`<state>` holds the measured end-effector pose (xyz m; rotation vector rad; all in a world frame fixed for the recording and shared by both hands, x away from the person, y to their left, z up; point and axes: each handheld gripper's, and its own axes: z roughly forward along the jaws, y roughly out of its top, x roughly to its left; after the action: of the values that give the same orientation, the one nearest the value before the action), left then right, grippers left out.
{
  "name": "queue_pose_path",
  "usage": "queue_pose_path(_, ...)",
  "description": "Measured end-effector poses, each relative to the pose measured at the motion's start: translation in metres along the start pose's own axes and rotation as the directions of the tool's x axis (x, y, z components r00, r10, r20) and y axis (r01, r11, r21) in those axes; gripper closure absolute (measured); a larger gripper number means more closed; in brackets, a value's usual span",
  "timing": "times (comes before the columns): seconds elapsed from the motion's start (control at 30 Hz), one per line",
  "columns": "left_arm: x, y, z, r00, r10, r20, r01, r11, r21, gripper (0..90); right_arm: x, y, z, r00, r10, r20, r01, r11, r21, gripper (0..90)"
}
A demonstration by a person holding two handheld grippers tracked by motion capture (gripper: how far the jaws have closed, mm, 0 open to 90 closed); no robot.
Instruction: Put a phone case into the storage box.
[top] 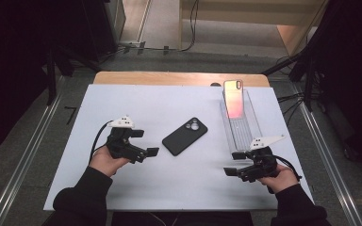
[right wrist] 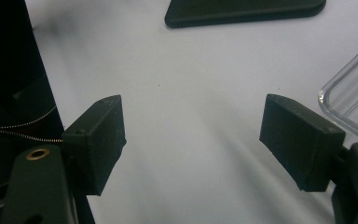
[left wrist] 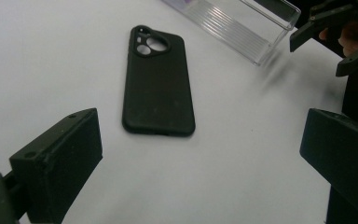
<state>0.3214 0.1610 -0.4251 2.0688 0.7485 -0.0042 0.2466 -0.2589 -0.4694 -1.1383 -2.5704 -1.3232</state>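
A black phone (top: pixel 185 136) lies camera side up, on a slant, in the middle of the white sheet (top: pixel 122 103). My left gripper (top: pixel 145 142) hovers just left of it, jaws wide open and empty. In the left gripper view the phone (left wrist: pixel 158 88) lies ahead of the left gripper (left wrist: pixel 205 149), beyond its jaws. My right gripper (top: pixel 234 163) is open and empty at the near end of a clear plastic tray (top: pixel 241 129). A pink-orange phone (top: pixel 233 99) stands at the tray's far end. The right gripper (right wrist: pixel 198 140) has bare sheet between its jaws, and the black phone's edge (right wrist: pixel 244 11) is ahead.
The clear tray (left wrist: pixel 242 28) runs along the right side of the sheet, and its corner (right wrist: pixel 354 102) lies beside my right jaw. The wooden table edge (top: pixel 169 77) shows at the back. Metal rails, cables and stands surround the table on the floor.
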Motion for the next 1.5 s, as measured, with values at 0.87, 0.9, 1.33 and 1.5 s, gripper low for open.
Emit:
queue_pose_path(0.87, 0.021, 0.041, 0.063, 0.9990, 0.000, -0.045, 0.005, 0.9953, 0.097, 0.0, 0.000, 0.000, 0.000, 1.0000, -0.001, -0.006, 0.001, 1.000, 0.003, 20.3)
queue_pose_path(0.9, 0.021, 0.042, 0.066, 0.9990, -0.001, -0.045, 0.006, 0.9953, 0.096, 0.0, 0.000, 0.001, 0.000, 1.0000, -0.001, -0.006, 0.001, 1.000, 0.003, 20.3)
queue_pose_path(1.33, 0.021, 0.053, 0.098, 0.9988, 0.018, -0.046, -0.012, 0.9921, 0.125, 0.1, -0.001, 0.002, 0.002, 0.9999, -0.011, 0.000, 0.011, 1.000, 0.011, 20.3)
queue_pose_path(1.5, 0.016, 0.059, 0.110, 0.9980, 0.043, -0.047, -0.035, 0.9873, 0.155, 1.1, 0.000, 0.002, 0.003, 0.9999, -0.013, 0.002, 0.013, 1.000, 0.014, 20.3)
